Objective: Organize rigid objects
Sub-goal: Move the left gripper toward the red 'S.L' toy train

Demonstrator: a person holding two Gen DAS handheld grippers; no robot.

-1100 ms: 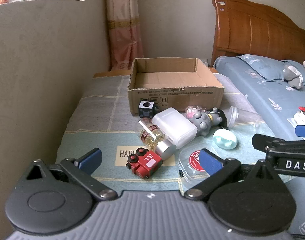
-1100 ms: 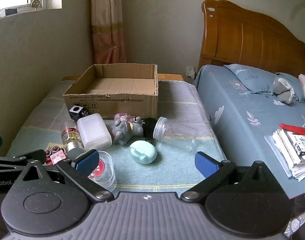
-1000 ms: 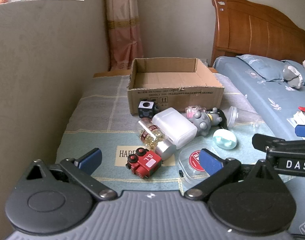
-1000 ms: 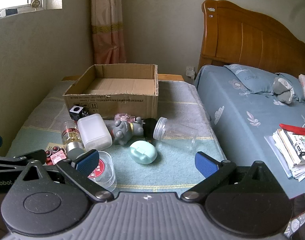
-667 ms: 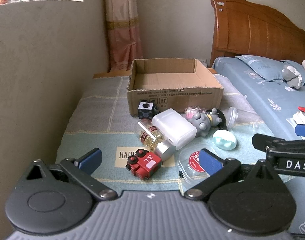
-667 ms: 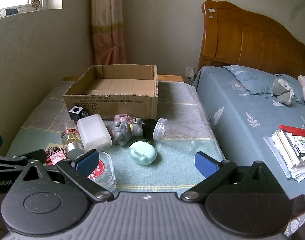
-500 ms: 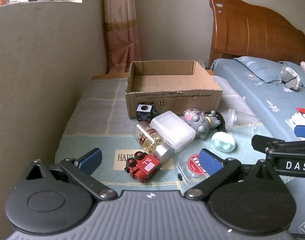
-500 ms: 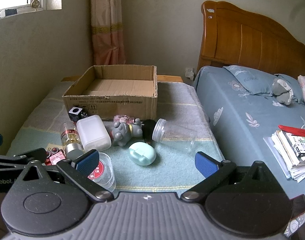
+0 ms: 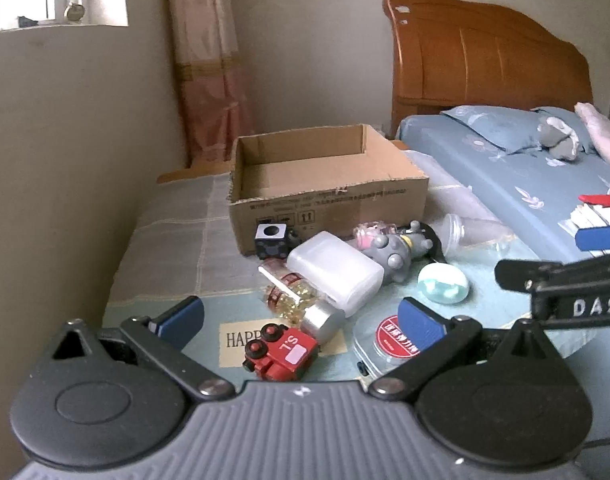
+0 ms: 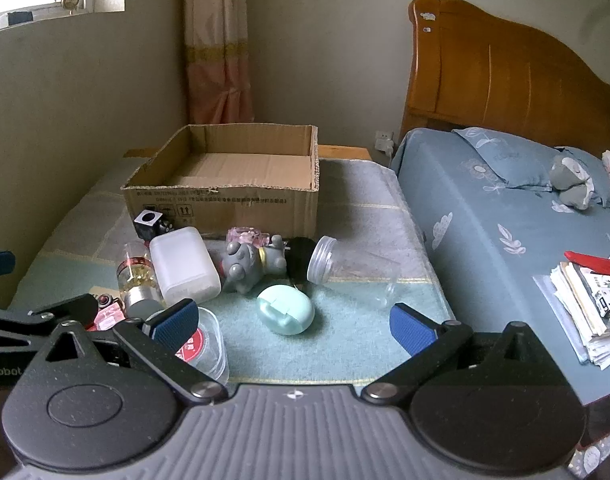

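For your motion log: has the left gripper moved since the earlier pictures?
Yes. The left gripper has swung left: the headboard sits further right in its view.

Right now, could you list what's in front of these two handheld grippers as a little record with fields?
Container: open brown cardboard box, nothing visible inside
Nearest left gripper: red toy train
Nearest right gripper: mint-green oval case
Other clutter: white plastic tub, grey toy figure, clear jar lying on its side, black cube
Grippers: both open, holding nothing
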